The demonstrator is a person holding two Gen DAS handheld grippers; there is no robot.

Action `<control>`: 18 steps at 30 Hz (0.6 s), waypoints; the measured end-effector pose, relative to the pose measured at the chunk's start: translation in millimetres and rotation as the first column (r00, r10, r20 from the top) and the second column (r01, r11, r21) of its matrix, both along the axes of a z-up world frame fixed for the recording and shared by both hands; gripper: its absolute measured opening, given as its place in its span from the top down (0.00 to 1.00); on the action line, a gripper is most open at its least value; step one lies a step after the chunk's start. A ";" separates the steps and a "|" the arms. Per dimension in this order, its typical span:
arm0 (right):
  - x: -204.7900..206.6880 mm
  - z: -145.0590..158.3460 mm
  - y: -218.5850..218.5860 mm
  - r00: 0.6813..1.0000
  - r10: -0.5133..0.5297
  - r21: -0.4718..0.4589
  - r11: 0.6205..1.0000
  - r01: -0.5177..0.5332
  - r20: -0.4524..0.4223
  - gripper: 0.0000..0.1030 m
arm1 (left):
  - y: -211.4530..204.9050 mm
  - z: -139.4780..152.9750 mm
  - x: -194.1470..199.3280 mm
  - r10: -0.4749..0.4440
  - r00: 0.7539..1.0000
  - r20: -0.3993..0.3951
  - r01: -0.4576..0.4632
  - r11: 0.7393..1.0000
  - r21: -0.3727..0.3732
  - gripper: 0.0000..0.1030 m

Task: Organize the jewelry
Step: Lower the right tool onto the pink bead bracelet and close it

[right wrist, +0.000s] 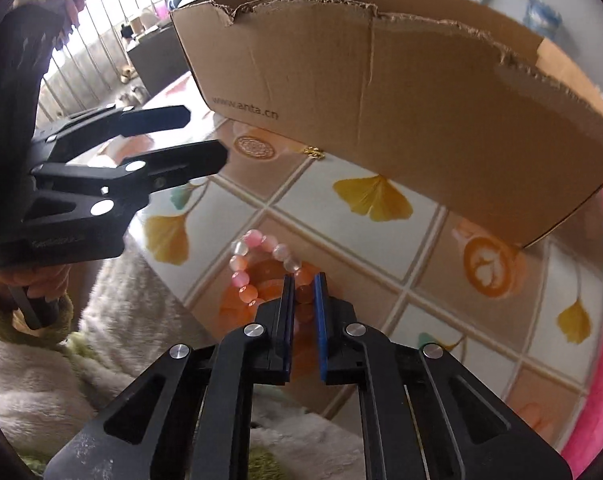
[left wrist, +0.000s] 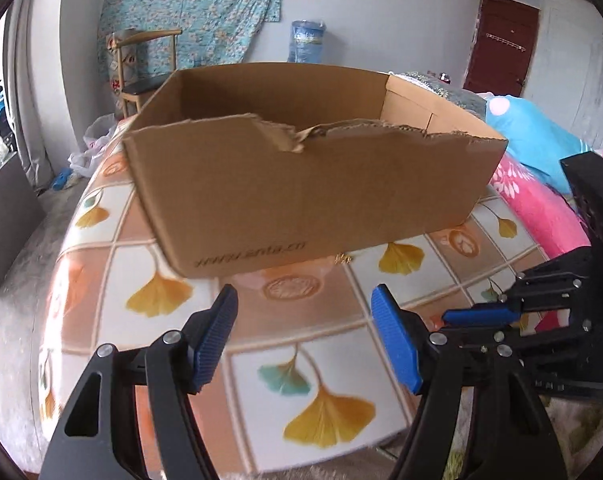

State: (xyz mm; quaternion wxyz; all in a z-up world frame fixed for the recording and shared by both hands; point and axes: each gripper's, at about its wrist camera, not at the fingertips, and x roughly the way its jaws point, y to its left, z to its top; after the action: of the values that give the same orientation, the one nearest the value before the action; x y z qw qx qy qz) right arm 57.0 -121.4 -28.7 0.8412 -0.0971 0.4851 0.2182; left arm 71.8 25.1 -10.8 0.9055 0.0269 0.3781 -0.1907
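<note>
Right jaws pinching the bead bracelet, left jaws spread over bare surface.

Biggest item: your cardboard box (left wrist: 301,168) sits open-topped on the ginkgo-print surface (left wrist: 261,376), torn along its near rim, with "www.anta.cn" printed low on the near wall. Your left gripper (left wrist: 303,316) hovers just short of that wall, jaws spread wide, nothing between them. Your right gripper (right wrist: 303,286) is angled down at the surface near its front edge, jaws nearly pressed together with a couple of orange beads of the bead bracelet (right wrist: 261,264) caught between the pads. The rest of the pink, white and orange loop fans out left and ahead of the jaws, lying on the surface. Smallest: a small gold trinket (right wrist: 314,152) lies against the foot of the box wall, well apart from both jaws; can't tell what it is.
</note>
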 end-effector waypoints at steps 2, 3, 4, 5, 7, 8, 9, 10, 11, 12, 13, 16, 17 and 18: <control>0.0 0.6 -4.4 1.000 -0.020 -0.025 0.999 0.021 0.023 0.93 | -8.2 -2.4 4.5 -0.015 1.000 0.002 0.015 1.000 -0.020 0.35; -0.2 0.3 -6.7 0.999 -0.031 -0.035 0.999 0.033 0.031 0.93 | -12.5 -1.9 5.7 -0.023 1.000 0.005 0.023 0.999 -0.023 0.36; 0.4 0.2 -10.0 0.998 -0.046 -0.041 0.998 0.047 0.036 0.93 | -16.8 -2.1 5.9 -0.030 1.000 0.010 0.030 0.999 -0.019 0.40; 1.8 0.4 -17.2 0.997 -0.072 -0.044 0.996 0.074 0.040 0.93 | -21.3 -3.4 6.7 -0.039 0.999 0.016 0.039 0.999 -0.013 0.43; 4.3 0.7 -33.4 0.992 -0.122 -0.038 0.992 0.123 0.038 0.93 | -29.9 -7.3 9.5 -0.047 0.999 0.021 0.047 0.999 -0.001 0.49; 3.9 1.2 -38.2 0.989 -0.142 -0.037 0.989 0.143 0.039 0.93 | -33.9 -9.6 11.8 -0.047 0.999 0.018 0.046 0.999 0.006 0.53; 4.3 1.5 -45.1 0.986 -0.162 -0.038 0.986 0.163 0.041 0.93 | -36.8 -11.7 14.2 -0.044 0.999 0.014 0.044 0.999 0.010 0.55; 4.5 1.7 -54.5 0.981 -0.189 -0.038 0.981 0.190 0.044 0.93 | -39.2 -13.9 16.7 -0.041 0.999 0.010 0.041 0.999 0.013 0.60; 4.5 1.9 -60.6 0.978 -0.205 -0.036 0.978 0.207 0.045 0.93 | -41.3 -16.1 19.4 -0.036 0.999 0.007 0.036 0.999 0.019 0.64; 4.5 2.1 -67.8 0.974 -0.224 -0.031 0.974 0.226 0.043 0.93 | -41.9 -17.6 21.1 -0.034 0.999 0.006 0.034 0.999 0.024 0.66; 4.4 2.3 -74.7 0.970 -0.242 -0.023 0.970 0.243 0.041 0.93 | -43.2 -19.4 23.2 -0.033 0.999 0.004 0.033 0.999 0.031 0.71; 2.8 2.2 -88.3 0.963 -0.268 0.002 0.963 0.268 0.033 0.92 | -46.6 -24.2 27.7 -0.030 1.000 -0.001 0.030 0.997 0.066 0.81; 2.9 2.3 -90.8 0.962 -0.271 0.009 0.963 0.271 0.031 0.92 | -48.0 -25.5 28.6 -0.028 1.000 0.004 0.028 0.996 0.087 0.84; 3.7 2.4 -92.9 0.962 -0.272 0.018 0.962 0.271 0.028 0.92 | -48.5 -25.5 29.0 -0.029 1.000 0.008 0.028 0.995 0.099 0.85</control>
State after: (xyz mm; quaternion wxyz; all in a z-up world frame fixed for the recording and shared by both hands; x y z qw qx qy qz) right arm 60.7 -214.3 -26.2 0.8711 -0.0274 0.4796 0.1026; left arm 100.8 -23.4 -36.3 0.9020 0.0780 0.3824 -0.1844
